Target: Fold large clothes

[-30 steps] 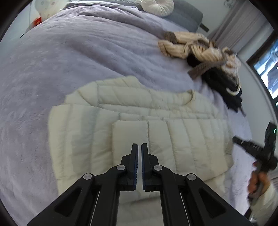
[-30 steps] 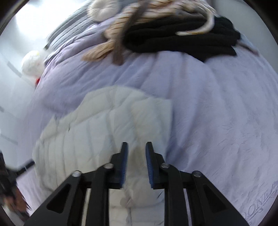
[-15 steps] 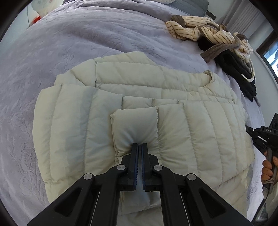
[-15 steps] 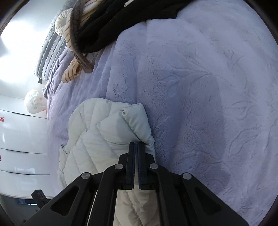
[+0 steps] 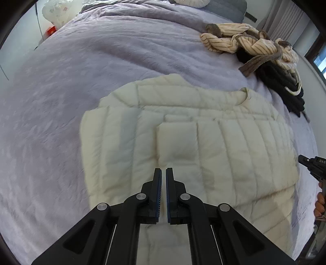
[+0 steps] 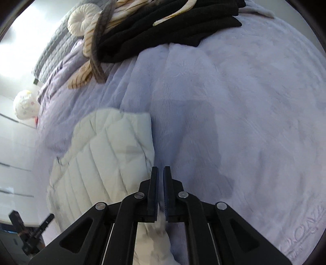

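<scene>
A cream quilted puffer jacket [image 5: 214, 146] lies on the lilac bed cover, sleeves folded over its body, collar toward the far right. My left gripper [image 5: 163, 173] is shut and empty, held just above the jacket's near edge. In the right wrist view the jacket [image 6: 106, 155] lies left of centre. My right gripper [image 6: 161, 171] is shut, its tips at the jacket's right edge over the cover; jacket fabric passes under the jaws and a grip on it cannot be made out. The right gripper also shows in the left wrist view [image 5: 311, 165].
A pile of striped cream and black clothes [image 5: 264, 55] lies at the far right of the bed, also in the right wrist view [image 6: 163, 28]. A round cream cushion [image 6: 83, 18] sits by the headboard. The lilac bed cover [image 5: 71, 91] spreads around the jacket.
My left gripper has lifted back off the jacket's folded sleeve and stays shut. My right gripper, shut half a second ago, has drawn back and up along the jacket's edge.
</scene>
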